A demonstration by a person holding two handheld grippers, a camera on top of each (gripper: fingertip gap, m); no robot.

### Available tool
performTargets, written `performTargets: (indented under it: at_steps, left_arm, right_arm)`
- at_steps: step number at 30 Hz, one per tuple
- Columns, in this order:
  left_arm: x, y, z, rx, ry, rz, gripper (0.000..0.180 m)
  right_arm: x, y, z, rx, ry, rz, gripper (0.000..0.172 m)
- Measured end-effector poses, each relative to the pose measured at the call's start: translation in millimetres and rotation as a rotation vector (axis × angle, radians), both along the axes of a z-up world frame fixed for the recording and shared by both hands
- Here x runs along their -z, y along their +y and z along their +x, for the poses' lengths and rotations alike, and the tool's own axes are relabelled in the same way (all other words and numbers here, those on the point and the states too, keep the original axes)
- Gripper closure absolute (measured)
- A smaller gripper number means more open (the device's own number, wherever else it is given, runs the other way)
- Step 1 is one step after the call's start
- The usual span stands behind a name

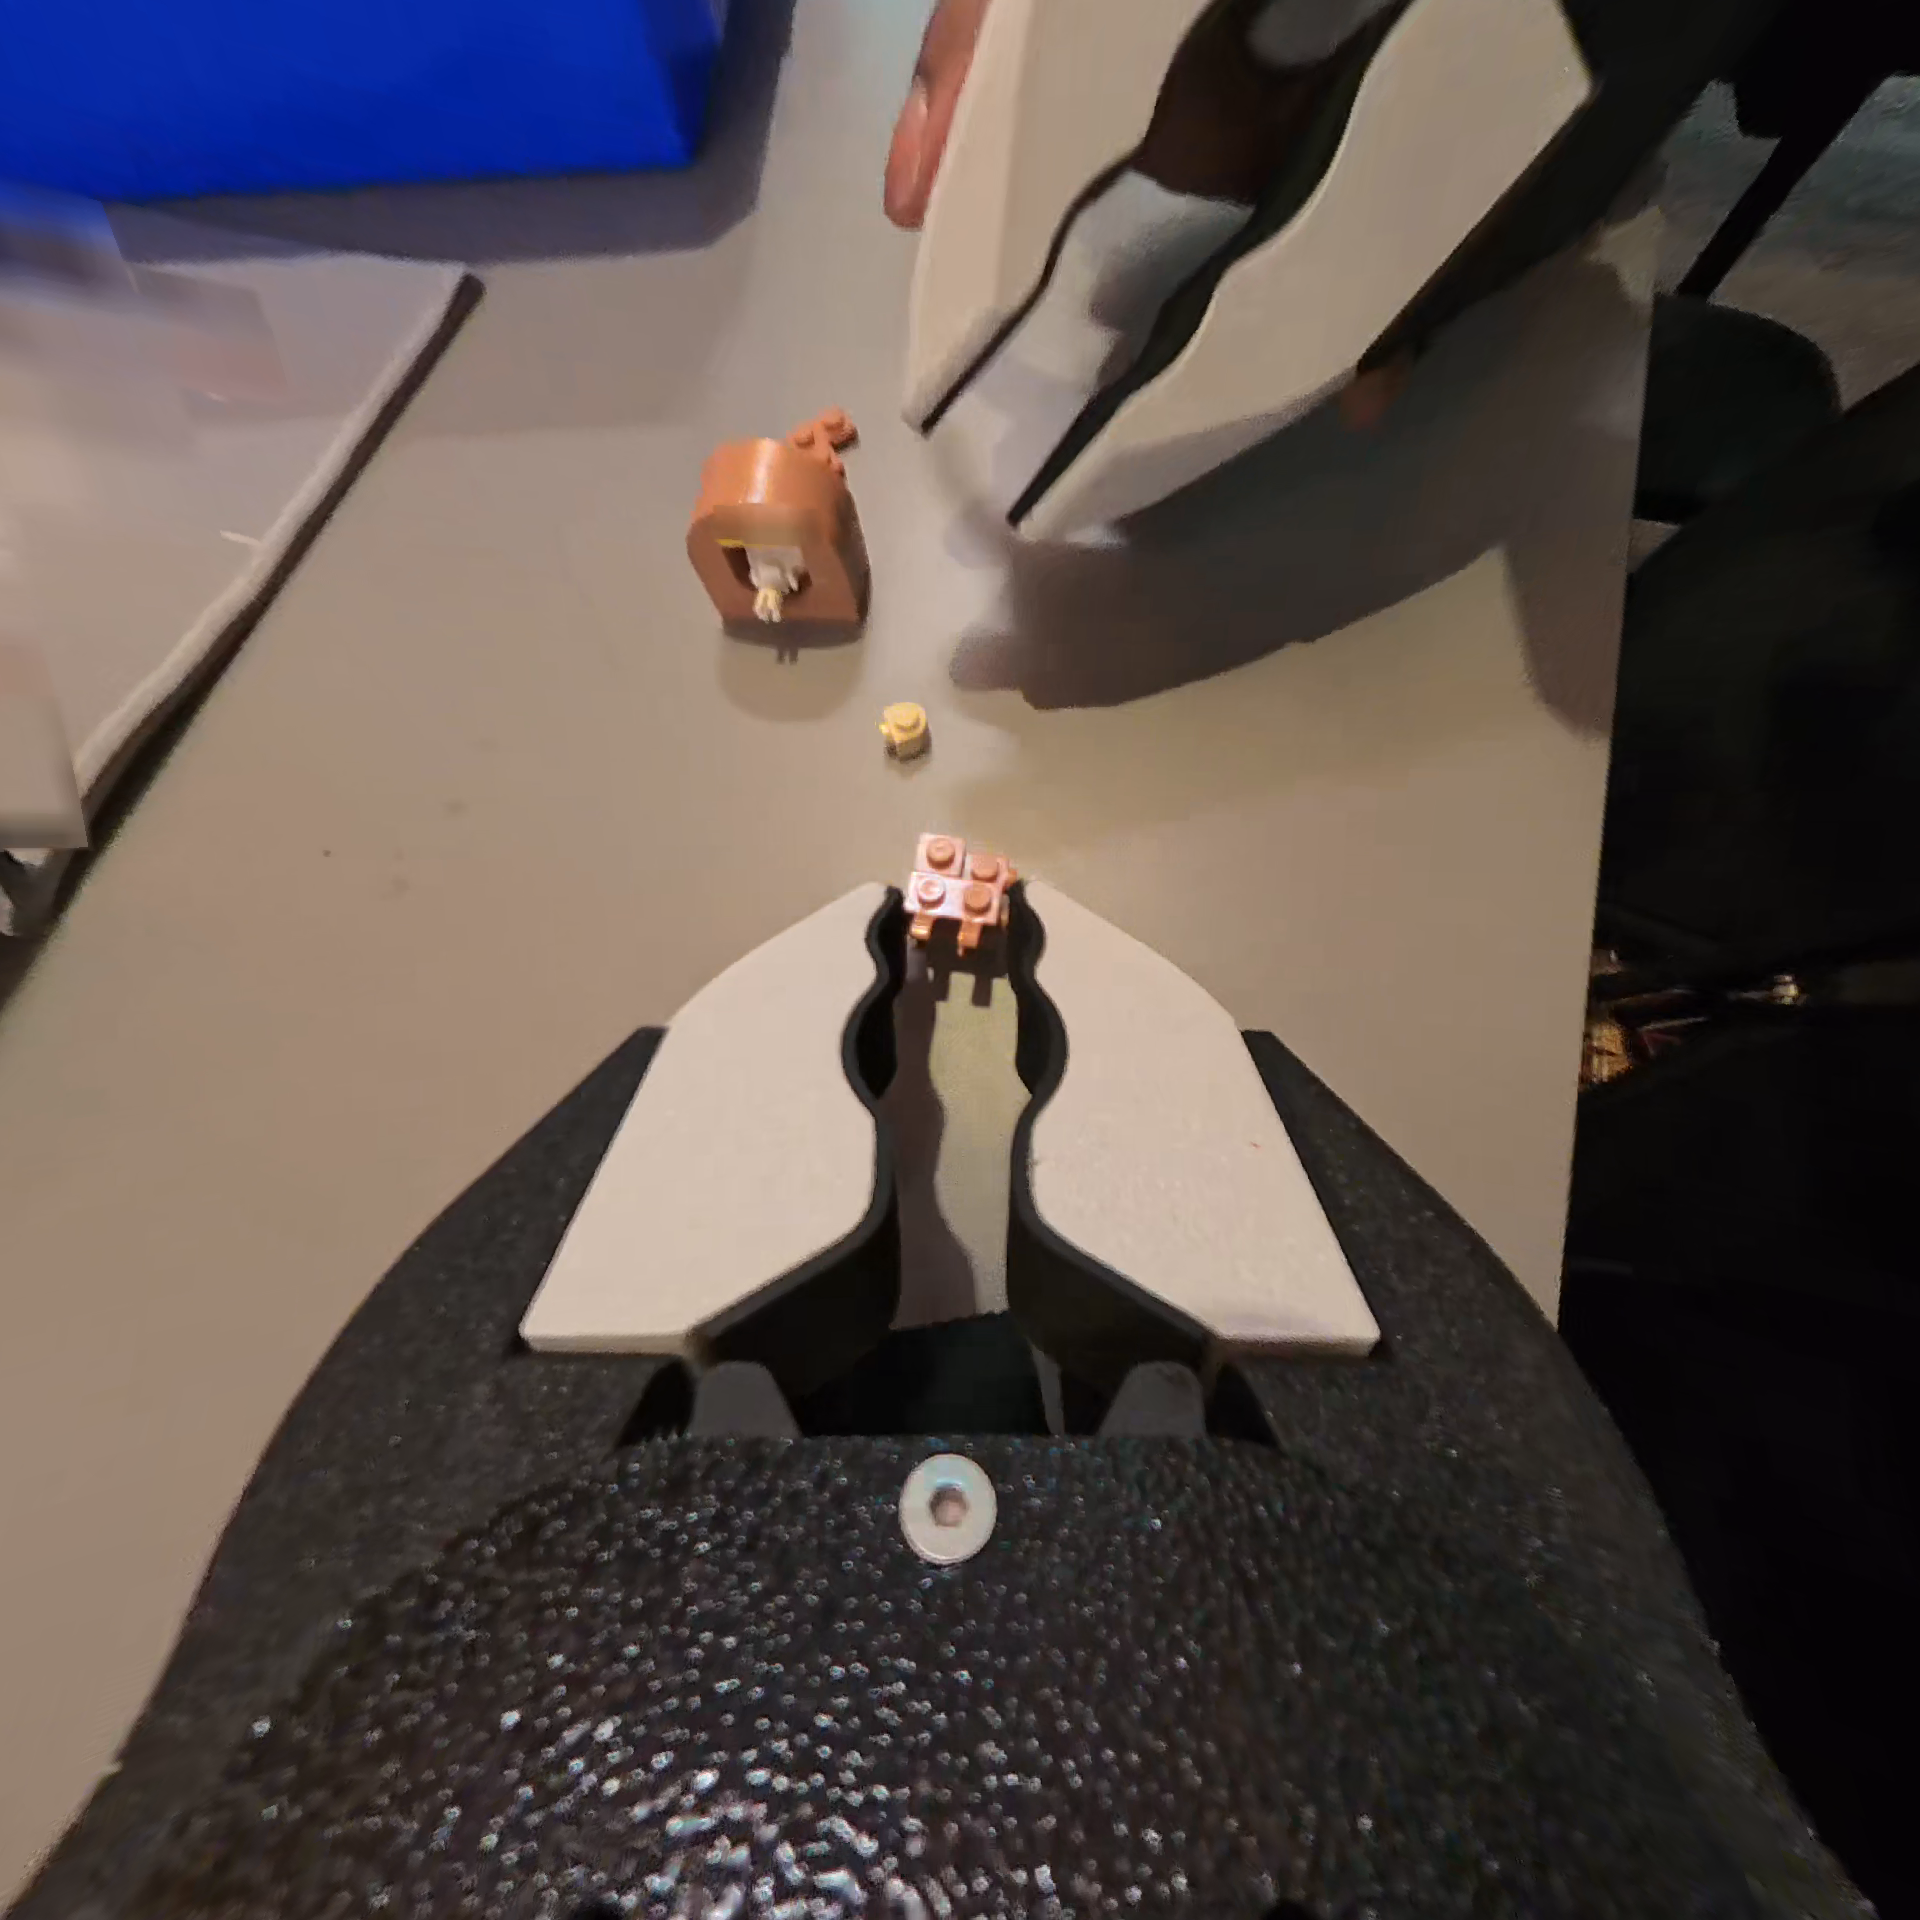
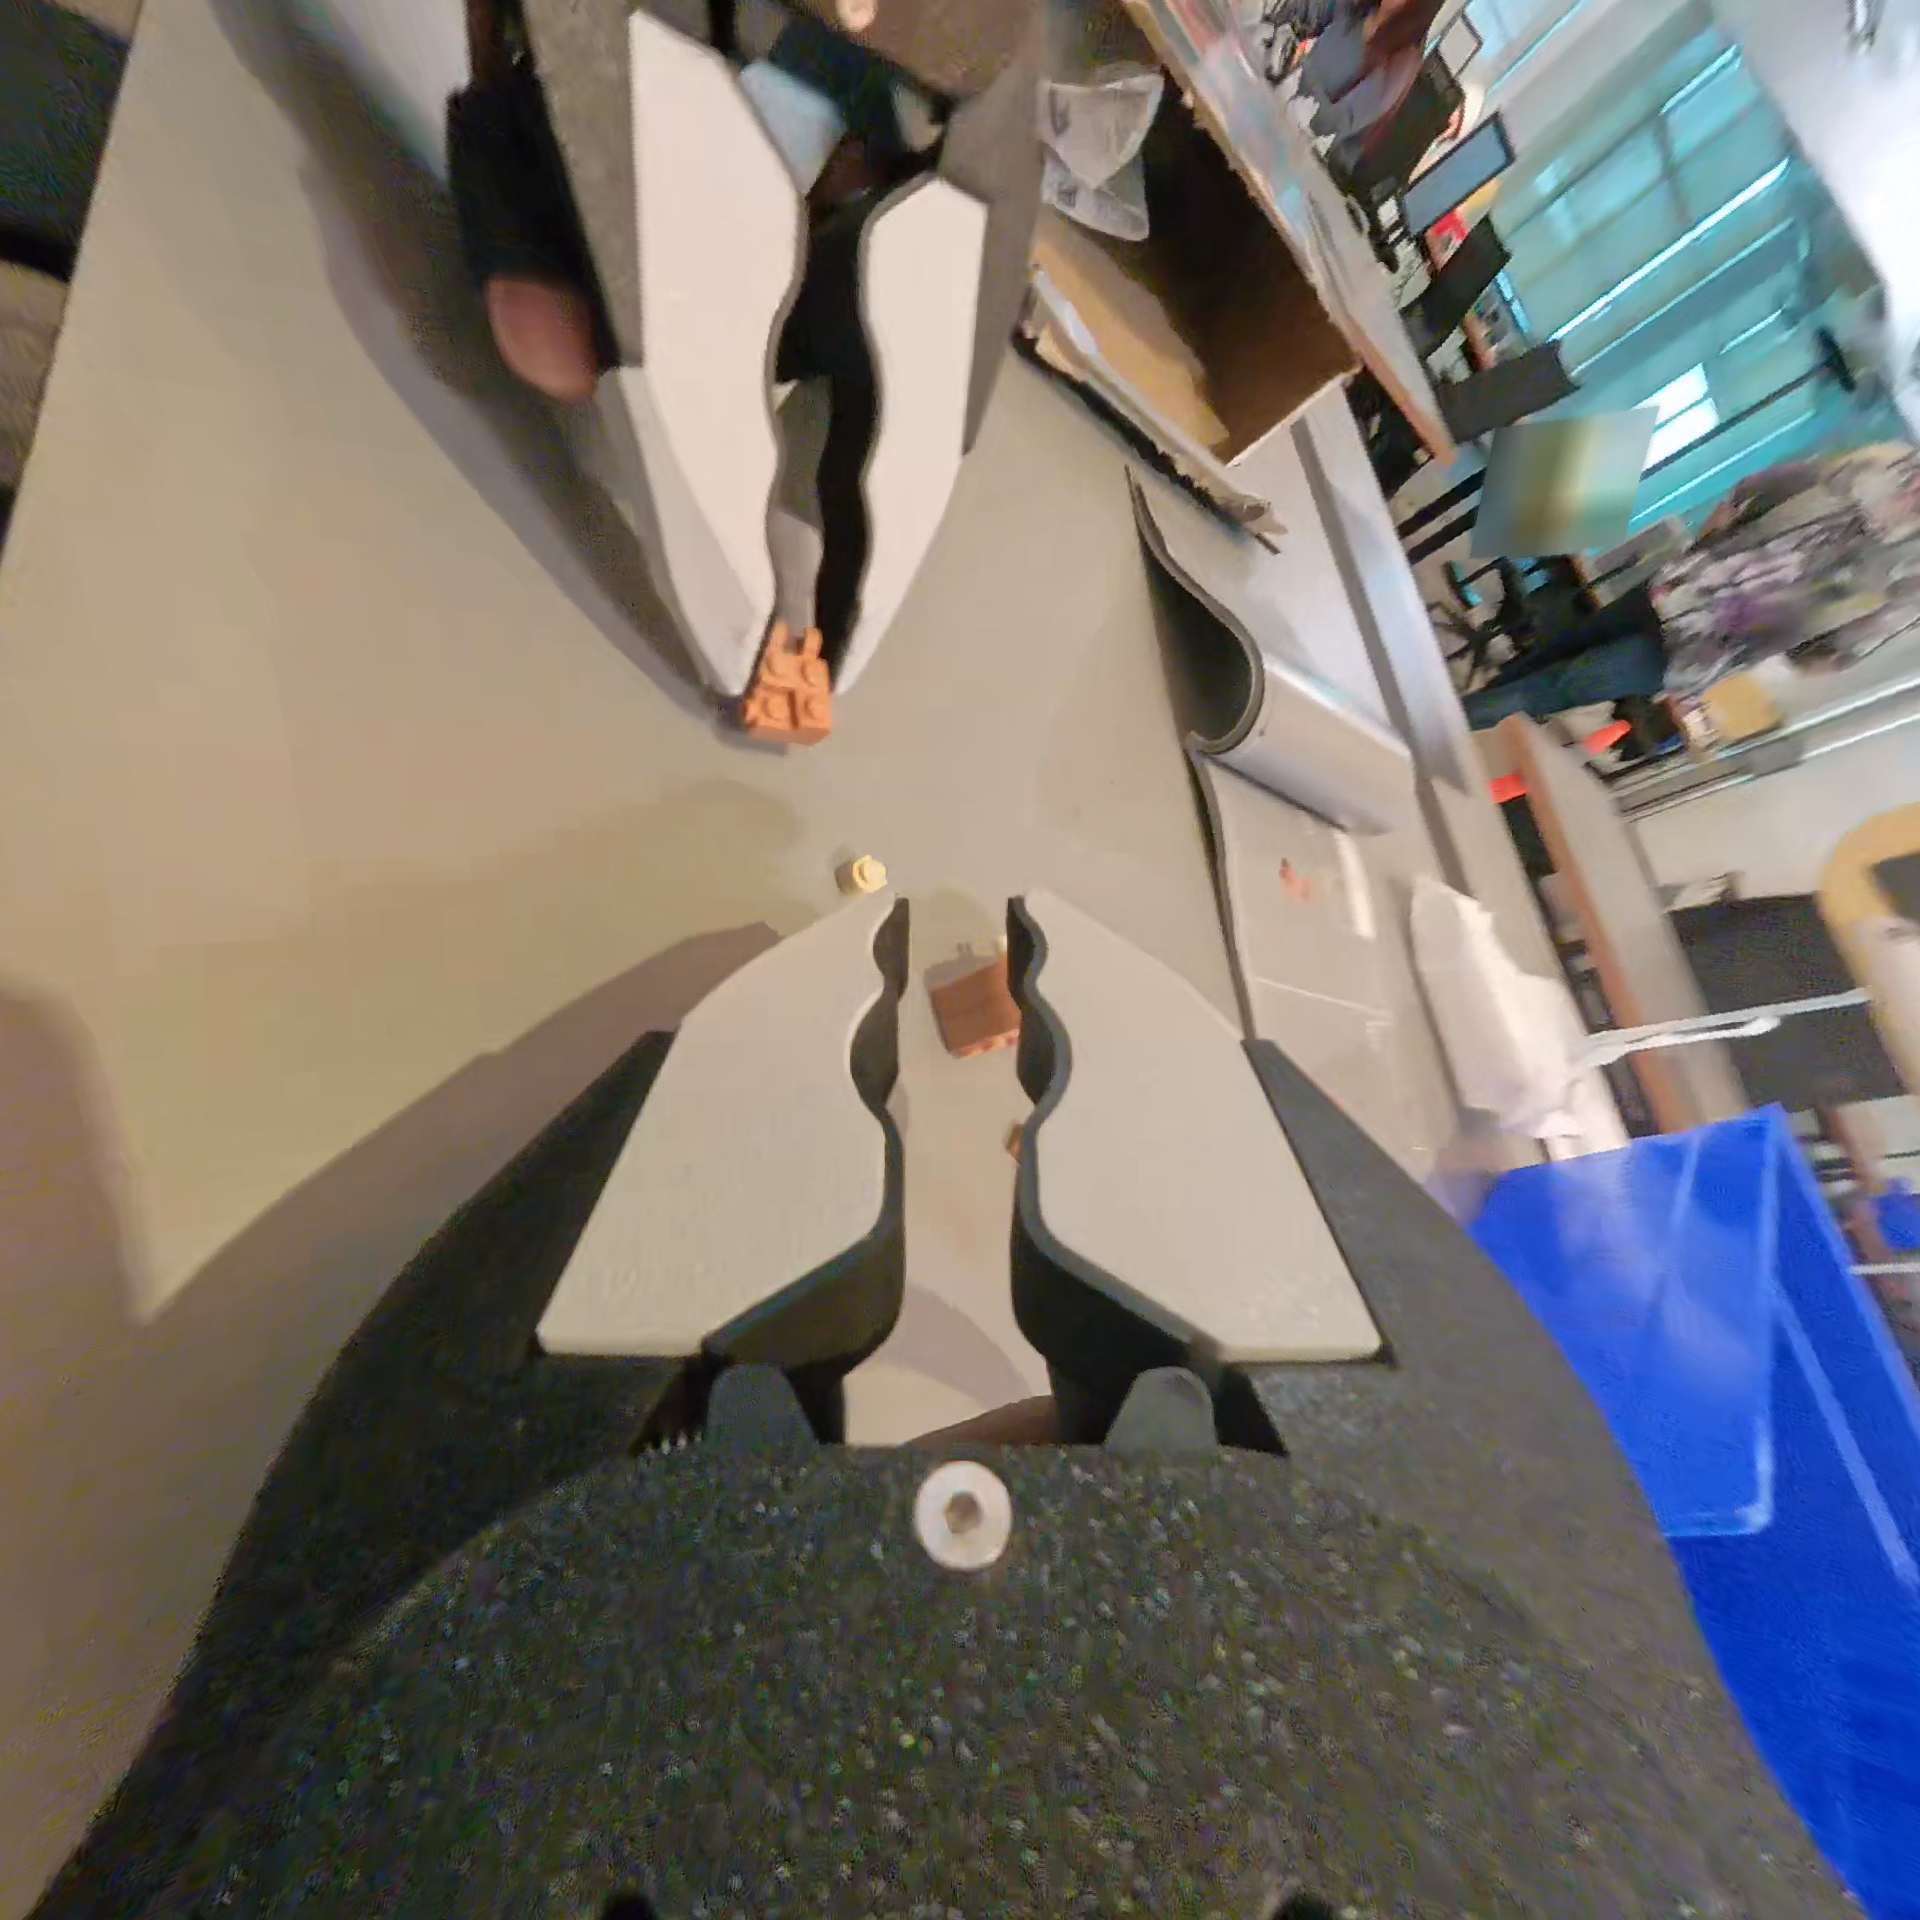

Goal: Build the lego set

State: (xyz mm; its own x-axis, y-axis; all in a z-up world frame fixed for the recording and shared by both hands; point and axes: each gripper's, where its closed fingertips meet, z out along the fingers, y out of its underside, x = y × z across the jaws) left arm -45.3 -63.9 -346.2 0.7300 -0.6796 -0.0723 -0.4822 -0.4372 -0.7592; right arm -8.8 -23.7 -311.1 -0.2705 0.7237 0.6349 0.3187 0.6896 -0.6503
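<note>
Left gripper point(image 1: 961, 896) clamping studded brown brick piece point(image 1: 958, 883); right gripper point(image 2: 956, 904) released above hollow brown block point(image 1: 777, 540); blue bin point(image 2: 1714, 1382), contents unseen.

We are seeing a bare stretch of grey table point(image 1: 416, 831) lying open to the left of the brown arch-shaped block point(image 1: 777, 540) and the small tan stud point(image 1: 905, 730). The right gripper point(image 1: 971, 473) is hanging over the far right side, crowding that approach. A grey mat point(image 1: 260, 436) and a blue bin point(image 1: 343, 94) are closing off the far left.
</note>
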Motion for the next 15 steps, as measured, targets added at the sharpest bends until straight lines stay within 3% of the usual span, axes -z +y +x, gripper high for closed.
performTargets:
  at_steps: [2, 8, 12, 15]
  left_arm:
    - [4, 0, -2, -0.006, 0.007, -0.026, 0.162]
    - [3, -7, -3, 0.057, -0.008, -0.057, 0.139]
    - [-30, 1, -18, 0.065, -0.068, 0.049, 0.137]
    - [-65, 33, -44, -0.008, -0.095, 0.171, 0.141]
  right_arm:
    - [-2, 1, -1, 0.0, -0.005, -0.091, 0.154]
    - [-12, 5, -2, -0.028, 0.013, -0.284, 0.155]
    - [-33, 9, -6, -0.056, 0.098, -0.424, 0.155]
    - [-58, 19, -15, -0.062, 0.202, -0.544, 0.156]
